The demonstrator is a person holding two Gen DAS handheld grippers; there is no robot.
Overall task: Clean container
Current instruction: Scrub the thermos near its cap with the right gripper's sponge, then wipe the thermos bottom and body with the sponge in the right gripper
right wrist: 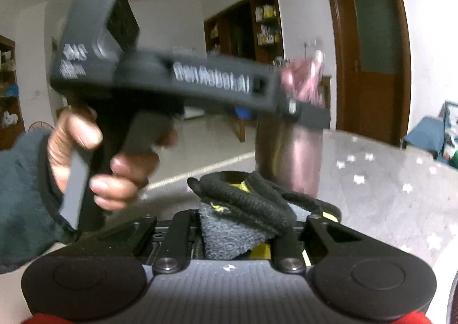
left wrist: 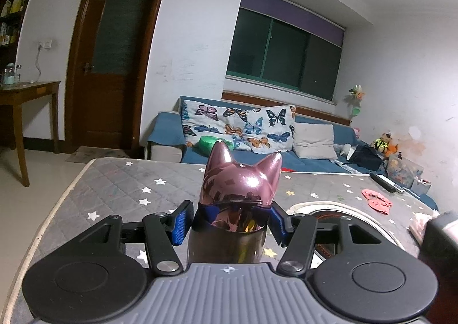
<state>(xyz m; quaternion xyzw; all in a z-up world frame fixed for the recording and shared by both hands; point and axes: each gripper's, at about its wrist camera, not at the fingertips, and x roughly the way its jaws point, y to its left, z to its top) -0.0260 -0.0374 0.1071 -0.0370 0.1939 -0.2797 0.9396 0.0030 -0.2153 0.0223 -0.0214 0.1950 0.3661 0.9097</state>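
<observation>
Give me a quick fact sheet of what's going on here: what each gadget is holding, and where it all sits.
container: shiny pink bottle with a cat-ear lid, upright
left gripper: blue pads closed on the bottle at the neck, just under the lid
right gripper: clamped on a dark cloth with black cord trim
cloth position: near the bottle's base; contact cannot be told
surface: grey quilted cover with stars
person's hand: grips the left gripper's handle
image quality: right view blurred
</observation>
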